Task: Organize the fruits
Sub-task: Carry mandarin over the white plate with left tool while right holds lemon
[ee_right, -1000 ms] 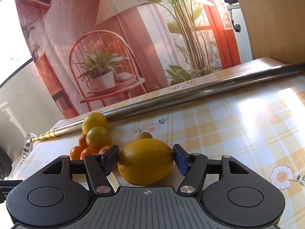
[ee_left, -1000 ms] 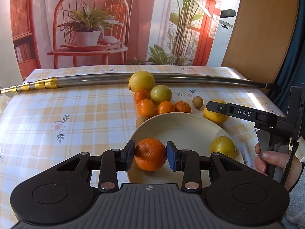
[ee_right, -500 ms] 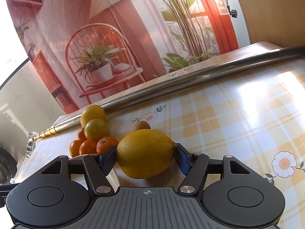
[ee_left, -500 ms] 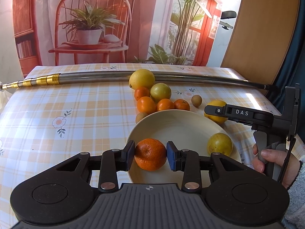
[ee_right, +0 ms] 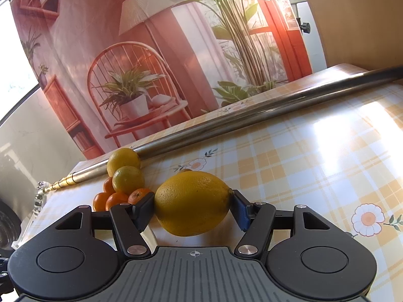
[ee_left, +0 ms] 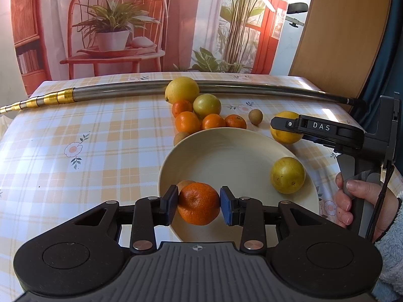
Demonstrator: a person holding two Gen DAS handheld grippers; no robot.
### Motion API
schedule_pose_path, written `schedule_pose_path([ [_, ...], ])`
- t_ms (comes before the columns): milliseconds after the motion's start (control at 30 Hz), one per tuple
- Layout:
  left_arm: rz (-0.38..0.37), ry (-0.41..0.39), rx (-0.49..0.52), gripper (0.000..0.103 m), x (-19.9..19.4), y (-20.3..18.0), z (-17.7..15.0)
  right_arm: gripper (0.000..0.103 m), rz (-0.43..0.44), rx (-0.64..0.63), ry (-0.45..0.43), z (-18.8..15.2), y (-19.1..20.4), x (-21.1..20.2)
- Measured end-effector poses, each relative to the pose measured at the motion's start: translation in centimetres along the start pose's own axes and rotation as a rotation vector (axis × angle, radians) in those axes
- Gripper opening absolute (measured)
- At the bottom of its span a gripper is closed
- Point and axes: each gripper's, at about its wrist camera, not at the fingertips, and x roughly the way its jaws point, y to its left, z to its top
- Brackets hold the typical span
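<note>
My left gripper (ee_left: 199, 202) is shut on an orange mandarin (ee_left: 199, 207) over the near left rim of the cream bowl (ee_left: 226, 131). Inside the bowl lie a yellow-green citrus (ee_left: 287, 175) and a small brown fruit (ee_left: 185, 183), half hidden behind the mandarin. My right gripper (ee_right: 192, 203) is shut on a large lemon (ee_right: 192, 201). In the left wrist view that right gripper (ee_left: 287, 128), held by a hand (ee_left: 352, 201), grips the lemon (ee_left: 284, 136) just right of the bowl's far rim. Loose fruit (ee_left: 199, 110) is piled behind the bowl.
The pile holds a big yellow citrus (ee_left: 181, 90), a greenish one (ee_left: 207, 105) and several mandarins; small brown fruits (ee_left: 255, 116) lie beside it. A long metal pole (ee_left: 126, 91) with a gold end crosses the back of the checked tablecloth (ee_left: 88, 138).
The left gripper with the mandarin has drawn back toward the bowl's near rim, and the small brown fruit now shows behind it. The right wrist view has rolled, the lemon still gripped.
</note>
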Motion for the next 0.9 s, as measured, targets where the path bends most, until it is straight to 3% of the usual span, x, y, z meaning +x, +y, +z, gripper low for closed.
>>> schedule_pose_path([
  [567,0.005,0.023,0.019,0.038,1.0,0.1,-0.6,0.060,-0.042,0.066,-0.020,-1.3,-0.2,-3.2],
  [900,0.005,-0.016,0.043,0.038,1.1,0.0,-1.0,0.060,0.008,-0.008,-0.009,-0.9,3.4,-4.5],
])
